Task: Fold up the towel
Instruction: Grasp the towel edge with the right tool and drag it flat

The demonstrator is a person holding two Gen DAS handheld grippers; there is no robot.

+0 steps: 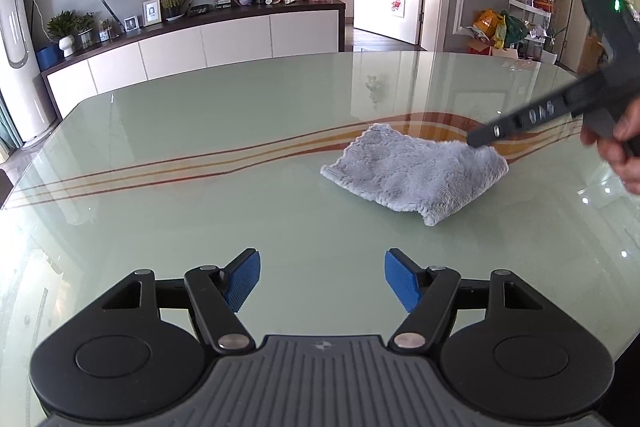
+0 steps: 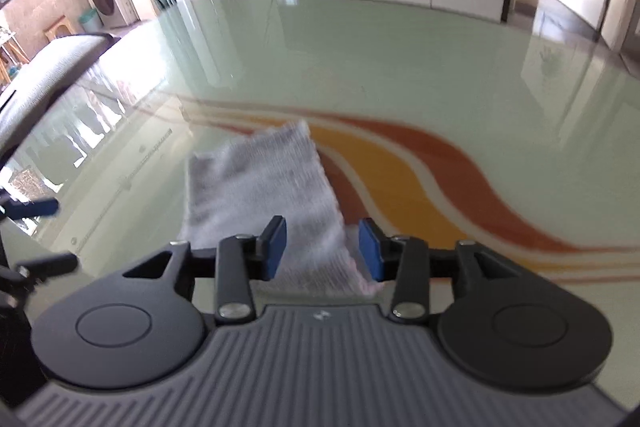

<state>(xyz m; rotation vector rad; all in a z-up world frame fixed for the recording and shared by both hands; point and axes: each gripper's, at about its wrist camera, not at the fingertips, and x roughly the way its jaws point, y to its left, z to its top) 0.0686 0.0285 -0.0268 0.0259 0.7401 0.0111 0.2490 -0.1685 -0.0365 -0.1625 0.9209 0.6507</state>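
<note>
A: Nearest in the left wrist view, the left gripper (image 1: 322, 277) stands wide apart over bare glass and grips nothing. What about the other one?

B: The right gripper (image 2: 322, 249) stands partly apart, straddling the near right corner of the towel (image 2: 264, 199). Its blue pads do not appear to press the cloth, so it holds nothing.

A: And the towel itself?

B: It lies on the glass table (image 1: 200, 211), already doubled over, partly on the orange stripes (image 2: 420, 167). It looks light, plush and limp; it would likely sag from a single pinch and slide easily on the slick glass. A corner or the loose edge seems the best hold, both layers pinched together.

A: What is hard to make out?

B: The right wrist view is blurred, so the layers at the near edge cannot be counted. From the left, the right gripper's tip covers the towel's far right corner, and the hand (image 1: 618, 151) holding it is cut off by the frame.
</note>
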